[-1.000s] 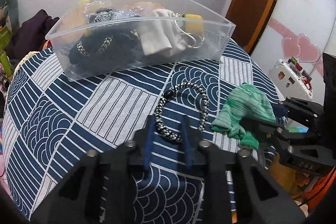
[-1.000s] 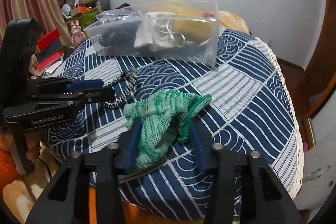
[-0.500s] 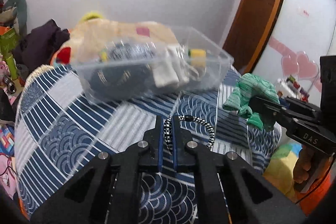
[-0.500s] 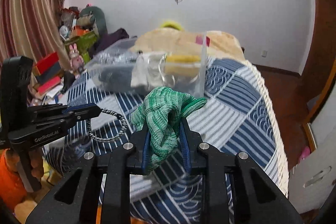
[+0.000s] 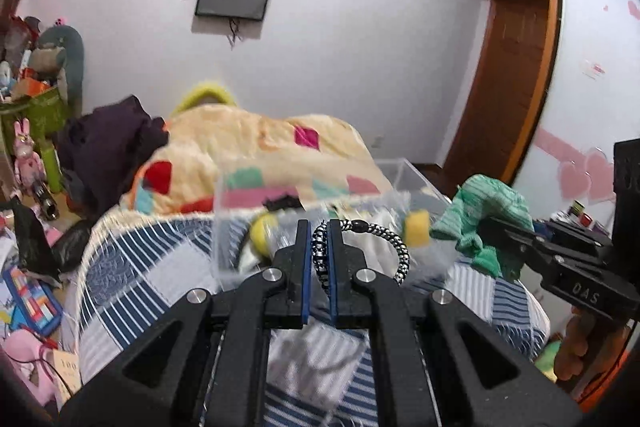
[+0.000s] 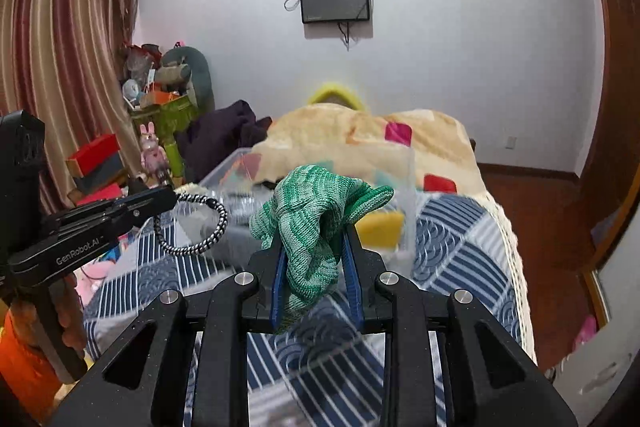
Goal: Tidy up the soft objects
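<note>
My left gripper is shut on a black-and-white braided cord loop and holds it in the air just before the clear plastic bin. The left gripper also shows in the right wrist view with the cord loop hanging from it. My right gripper is shut on a green knitted cloth, lifted above the bed in front of the bin. The cloth also shows in the left wrist view. The bin holds several soft items, among them something yellow.
The bin stands on a bed with a blue-and-white patterned cover. A cream blanket with coloured patches lies behind it. Toys and boxes crowd the left side. A wooden door stands at right.
Both grippers closed on their items on the bed and lifted them. They have risen further and moved toward the bin since half a second ago.
</note>
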### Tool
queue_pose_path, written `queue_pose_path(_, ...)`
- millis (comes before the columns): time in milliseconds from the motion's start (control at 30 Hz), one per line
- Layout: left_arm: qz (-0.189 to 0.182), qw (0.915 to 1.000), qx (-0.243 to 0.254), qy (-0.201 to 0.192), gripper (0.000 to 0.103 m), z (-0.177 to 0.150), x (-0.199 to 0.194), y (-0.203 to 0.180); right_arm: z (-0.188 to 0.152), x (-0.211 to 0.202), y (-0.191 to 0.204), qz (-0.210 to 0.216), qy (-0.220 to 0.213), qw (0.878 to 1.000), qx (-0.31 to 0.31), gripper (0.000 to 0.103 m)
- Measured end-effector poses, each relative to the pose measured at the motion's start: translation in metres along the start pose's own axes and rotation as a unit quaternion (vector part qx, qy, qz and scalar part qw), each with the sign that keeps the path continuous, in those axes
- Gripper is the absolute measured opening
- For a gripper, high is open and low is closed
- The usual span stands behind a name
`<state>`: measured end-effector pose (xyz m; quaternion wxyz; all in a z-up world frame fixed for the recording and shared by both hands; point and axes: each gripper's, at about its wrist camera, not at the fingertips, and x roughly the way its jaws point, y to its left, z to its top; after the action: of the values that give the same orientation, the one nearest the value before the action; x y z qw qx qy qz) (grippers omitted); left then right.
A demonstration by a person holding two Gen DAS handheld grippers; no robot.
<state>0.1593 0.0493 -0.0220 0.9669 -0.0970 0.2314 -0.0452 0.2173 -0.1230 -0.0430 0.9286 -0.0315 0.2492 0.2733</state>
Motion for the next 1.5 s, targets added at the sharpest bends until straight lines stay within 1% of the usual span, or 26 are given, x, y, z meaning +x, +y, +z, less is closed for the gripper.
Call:
queue_pose_path(100,0.005,0.9999,-0.014,-0.007,0.006,0.012,0.011,0.007,0.007,0.011,0.002,0.004,0.001,1.000,-0.002,0.023)
queue_pose_path(233,0.026,0.9993,-0.024,-0.010,0.006,0.017,0.029,0.015,0.013,0.032,0.004,0.007,0.013,1.000,-0.003,0.023)
queue_pose_path(400,0.045,0.9985,-0.031,0.010,0.006,0.014,0.058,0.025,0.012,0.059,0.008,0.004,0.042,0.999,-0.007,0.023)
queue_pose_path(500,0.049,0.9977,-0.032,0.035,0.006,0.006,0.073,0.030,0.008,0.074,0.009,-0.003,0.063,0.998,-0.012,0.023)
queue_pose_path(567,0.054,0.9970,-0.028,0.047,0.006,0.002,0.080,0.031,0.005,0.077,0.009,-0.011,0.068,0.998,-0.016,0.027)
queue_pose_path(633,0.063,0.9962,-0.019,0.056,0.006,-0.004,0.084,0.032,0.005,0.075,0.009,-0.018,0.066,0.997,-0.021,0.028)
queue_pose_path(700,0.069,0.9954,-0.009,0.065,0.007,-0.007,0.086,0.030,0.006,0.072,0.010,-0.029,0.067,0.997,-0.028,0.033)
queue_pose_path(767,0.071,0.9947,0.001,0.075,0.007,-0.009,0.087,0.029,0.006,0.070,0.009,-0.043,0.069,0.996,-0.031,0.049)
queue_pose_path(833,0.071,0.9945,0.005,0.076,0.011,-0.008,0.083,0.028,0.008,0.067,0.006,-0.044,0.067,0.996,-0.030,0.054)
queue_pose_path(867,0.069,0.9946,0.006,0.077,0.015,-0.008,0.081,0.028,0.008,0.064,0.004,-0.040,0.066,0.997,-0.027,0.057)
queue_pose_path(900,0.067,0.9947,0.005,0.077,0.024,-0.008,0.078,0.028,0.007,0.061,0.003,-0.037,0.065,0.997,-0.024,0.059)
queue_pose_path(933,0.067,0.9948,0.003,0.077,0.030,-0.008,0.074,0.029,0.007,0.060,0.002,-0.037,0.064,0.997,-0.023,0.065)
queue_pose_path(967,0.068,0.9948,-0.002,0.076,0.045,-0.008,0.071,0.029,0.007,0.056,0.002,-0.038,0.061,0.997,-0.023,0.070)
queue_pose_path(1000,0.066,0.9951,-0.007,0.074,0.059,-0.007,0.065,0.030,0.006,0.053,0.001,-0.042,0.059,0.997,-0.024,0.071)
queue_pose_path(1067,0.057,0.9959,-0.013,0.069,0.068,-0.006,0.056,0.028,0.005,0.043,0.003,-0.050,0.051,0.997,-0.028,0.071)
queue_pose_path(1200,0.052,0.9974,0.000,0.049,0.068,0.000,0.032,0.018,0.006,0.013,0.008,-0.047,0.015,0.998,-0.029,0.071)
queue_pose_path(1333,0.041,0.9989,0.015,0.020,0.068,0.007,0.002,0.002,0.011,-0.012,0.011,-0.037,-0.019,0.999,-0.029,0.071)
queue_pose_path(1500,0.029,0.9988,0.029,-0.026,0.074,0.012,-0.043,-0.017,0.019,-0.041,0.017,-0.022,-0.054,0.998,-0.024,0.072)
